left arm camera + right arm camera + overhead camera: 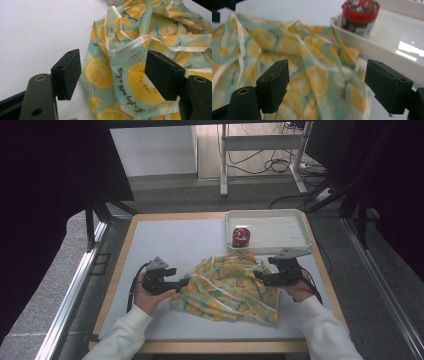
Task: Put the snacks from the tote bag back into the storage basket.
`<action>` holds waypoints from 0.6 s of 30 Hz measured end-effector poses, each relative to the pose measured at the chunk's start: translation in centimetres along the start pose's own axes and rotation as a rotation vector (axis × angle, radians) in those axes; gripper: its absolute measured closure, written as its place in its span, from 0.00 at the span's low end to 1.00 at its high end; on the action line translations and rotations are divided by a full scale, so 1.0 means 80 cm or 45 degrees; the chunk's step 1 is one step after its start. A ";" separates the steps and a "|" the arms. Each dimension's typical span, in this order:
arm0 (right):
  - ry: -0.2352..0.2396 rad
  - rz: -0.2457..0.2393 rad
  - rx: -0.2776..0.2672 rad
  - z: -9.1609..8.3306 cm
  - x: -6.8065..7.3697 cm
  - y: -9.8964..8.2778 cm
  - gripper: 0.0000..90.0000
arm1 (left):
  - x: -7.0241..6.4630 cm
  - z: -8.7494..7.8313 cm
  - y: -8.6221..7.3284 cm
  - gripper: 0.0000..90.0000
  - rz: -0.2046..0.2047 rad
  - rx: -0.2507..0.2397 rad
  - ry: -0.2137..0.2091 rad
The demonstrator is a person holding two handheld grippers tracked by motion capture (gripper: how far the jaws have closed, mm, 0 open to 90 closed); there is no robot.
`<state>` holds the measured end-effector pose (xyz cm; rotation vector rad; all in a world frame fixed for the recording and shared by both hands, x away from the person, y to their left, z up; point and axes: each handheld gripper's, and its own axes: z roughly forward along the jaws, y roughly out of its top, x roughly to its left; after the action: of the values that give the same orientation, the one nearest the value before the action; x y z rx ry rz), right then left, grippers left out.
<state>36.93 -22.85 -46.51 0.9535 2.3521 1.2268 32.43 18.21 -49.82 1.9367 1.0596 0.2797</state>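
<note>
Two hand-held tongs sit low on a white worktop [170, 240], one at each side of a crumpled cloth. The left tongs [181, 283] have their jaws spread wide, reaching the cloth's left edge and holding nothing; in the left gripper view the cloth [140, 62] lies between and beyond the jaws. The right tongs [261, 279] are also spread apart and empty, at the cloth's right edge, with fabric just ahead of them.

The cloth [227, 287] lies in the middle of the worktop, nearer the person. It is thin, mint green, printed with yellow lemon slices and edged with pale ribbon trim [130, 46]. It looks light, soft and limp, likely to sag and slide when lifted. The trimmed hem or a corner seems the firmest place to pinch.

Behind the cloth, a white tray [295, 242] sits at the far right of the worktop, touching the cloth's far edge. A red-lidded jar [240, 236] stands upright in its left end.
</note>
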 end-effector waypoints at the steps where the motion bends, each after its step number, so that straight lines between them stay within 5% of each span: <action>1: -0.002 -0.002 0.008 -0.002 0.000 -0.007 0.22 | 0.000 0.000 0.000 0.33 0.000 0.000 0.000; 7: 0.001 0.026 0.037 -0.006 -0.003 -0.026 0.22 | -0.001 0.000 0.000 0.33 0.003 0.003 -0.003; 18: -0.001 0.027 0.024 -0.007 -0.004 -0.027 0.22 | 0.000 0.001 -0.001 0.33 0.005 0.008 -0.004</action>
<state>35.96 -24.24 -47.97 0.9869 2.3630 1.2135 32.40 18.17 -49.92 1.9446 1.0555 0.2755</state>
